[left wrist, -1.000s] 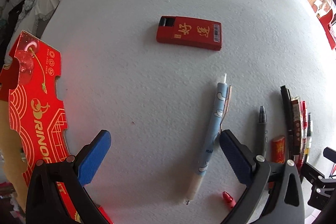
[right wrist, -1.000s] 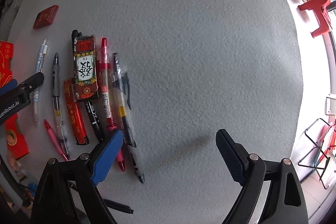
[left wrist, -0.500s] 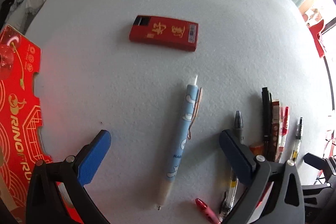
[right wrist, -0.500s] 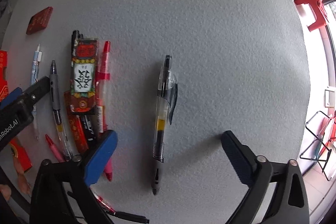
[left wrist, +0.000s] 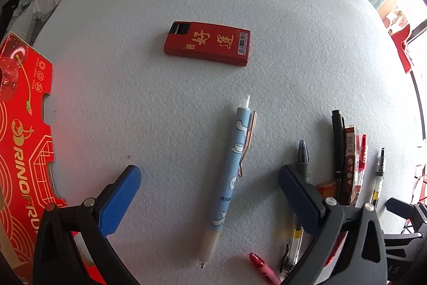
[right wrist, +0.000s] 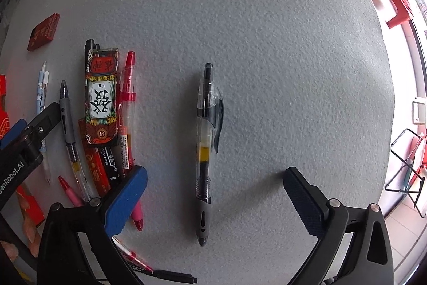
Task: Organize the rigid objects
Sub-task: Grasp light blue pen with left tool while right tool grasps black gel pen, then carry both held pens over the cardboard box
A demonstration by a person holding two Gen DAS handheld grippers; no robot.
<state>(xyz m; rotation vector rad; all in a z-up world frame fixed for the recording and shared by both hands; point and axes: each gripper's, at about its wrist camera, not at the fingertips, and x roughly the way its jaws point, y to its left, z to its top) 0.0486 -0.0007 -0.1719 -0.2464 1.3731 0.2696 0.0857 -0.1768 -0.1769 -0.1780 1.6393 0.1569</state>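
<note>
Both claws point down at a round table (right wrist: pixel 267 18) with a white, rough cover. The right claw (right wrist: pixel 216 194) is open wide; its jaws have just been opening, and between them lies a clear pen (right wrist: pixel 205 140) with black ink and a grey grip, alone on the cover, touching neither pad. To the left of this pen there is a heap of pens and small packs (right wrist: pixel 102 108), close together, with a red pen (right wrist: pixel 127 108) at its right edge.

The left claw (left wrist: pixel 209 194) is open too. A light blue pen (left wrist: pixel 232 178) with a copper clip lies between its jaws, free of both pads. Beyond it, well apart, a flat red box (left wrist: pixel 208 47) with gold characters lies on the table. A red printed carton (left wrist: pixel 24 151) is at the left edge.
</note>
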